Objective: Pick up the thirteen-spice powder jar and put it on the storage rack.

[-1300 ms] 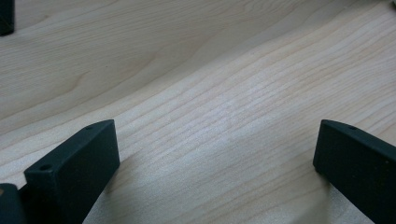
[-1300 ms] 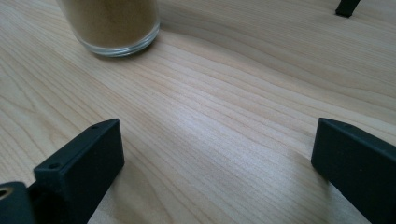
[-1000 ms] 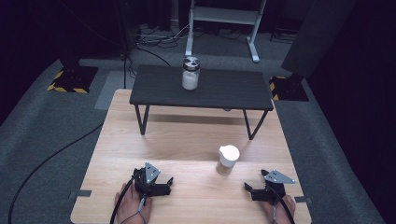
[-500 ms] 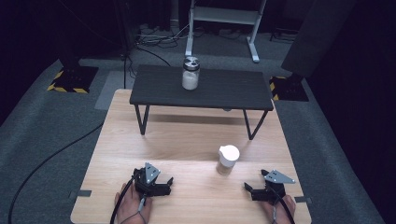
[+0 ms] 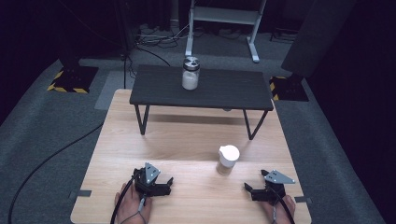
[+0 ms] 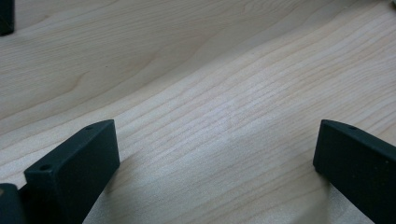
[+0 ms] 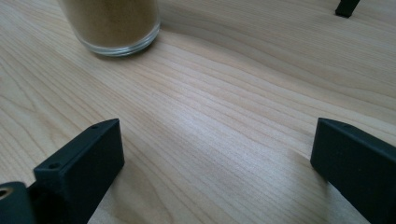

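Currently the right hand-held gripper (image 5: 250,189) rests on the wooden surface (image 5: 187,140) near its front edge, jaws spread wide and empty; the right gripper view shows bare wood between them. The nearest item is a glass jar with a white lid (image 5: 228,159), filled with a brown powder, standing upright ahead and to the left of this gripper, apart from it. The left hand-held gripper (image 5: 167,184) also lies on the surface, released, with nothing between its jaws. Farther back, a small black table (image 5: 233,88) carries a second jar of white powder (image 5: 190,73). Judged from this layout, the work is at the starting step, before any approach. The next move calls for advancing the right hand-held gripper toward the brown-powder jar, with the jaws level around its body.
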`<state>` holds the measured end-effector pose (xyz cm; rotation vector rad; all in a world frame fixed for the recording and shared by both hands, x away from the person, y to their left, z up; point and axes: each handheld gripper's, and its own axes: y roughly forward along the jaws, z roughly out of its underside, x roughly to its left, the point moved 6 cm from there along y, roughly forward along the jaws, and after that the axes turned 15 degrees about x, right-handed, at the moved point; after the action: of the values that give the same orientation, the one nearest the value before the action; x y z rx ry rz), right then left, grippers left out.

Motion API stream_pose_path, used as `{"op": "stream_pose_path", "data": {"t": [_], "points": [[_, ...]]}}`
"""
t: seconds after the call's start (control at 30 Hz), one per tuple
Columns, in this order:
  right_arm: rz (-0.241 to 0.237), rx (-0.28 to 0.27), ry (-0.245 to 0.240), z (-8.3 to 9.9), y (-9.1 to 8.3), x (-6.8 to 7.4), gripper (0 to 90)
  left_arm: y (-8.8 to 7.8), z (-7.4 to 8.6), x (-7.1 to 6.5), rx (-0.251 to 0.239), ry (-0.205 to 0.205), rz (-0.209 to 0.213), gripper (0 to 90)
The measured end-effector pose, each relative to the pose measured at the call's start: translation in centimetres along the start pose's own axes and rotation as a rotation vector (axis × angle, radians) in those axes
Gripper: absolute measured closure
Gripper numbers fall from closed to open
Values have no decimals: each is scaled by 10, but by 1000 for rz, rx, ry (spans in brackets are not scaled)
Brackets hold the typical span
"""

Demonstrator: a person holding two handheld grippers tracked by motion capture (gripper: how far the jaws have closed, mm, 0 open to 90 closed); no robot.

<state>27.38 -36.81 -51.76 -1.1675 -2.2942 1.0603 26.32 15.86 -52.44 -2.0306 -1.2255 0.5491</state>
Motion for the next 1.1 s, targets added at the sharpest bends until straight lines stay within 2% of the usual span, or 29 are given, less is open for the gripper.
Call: {"op": "stream_pose_path", "data": {"t": [0.6, 0.73, 1.0, 1.1], "points": [[-16, 4, 0, -1, -2, -2, 15, 0, 0, 0, 0, 0, 0, 3], [-18, -44, 6, 0, -9, -3, 14, 0, 0, 0, 0, 0, 0, 3], [-8, -224, -13, -1, -26, 2, 12, 0, 0, 0, 0, 0, 0, 3], [8, -276, -33, -5, -33, 7, 12, 0, 0, 0, 0, 0, 0, 3]]}}
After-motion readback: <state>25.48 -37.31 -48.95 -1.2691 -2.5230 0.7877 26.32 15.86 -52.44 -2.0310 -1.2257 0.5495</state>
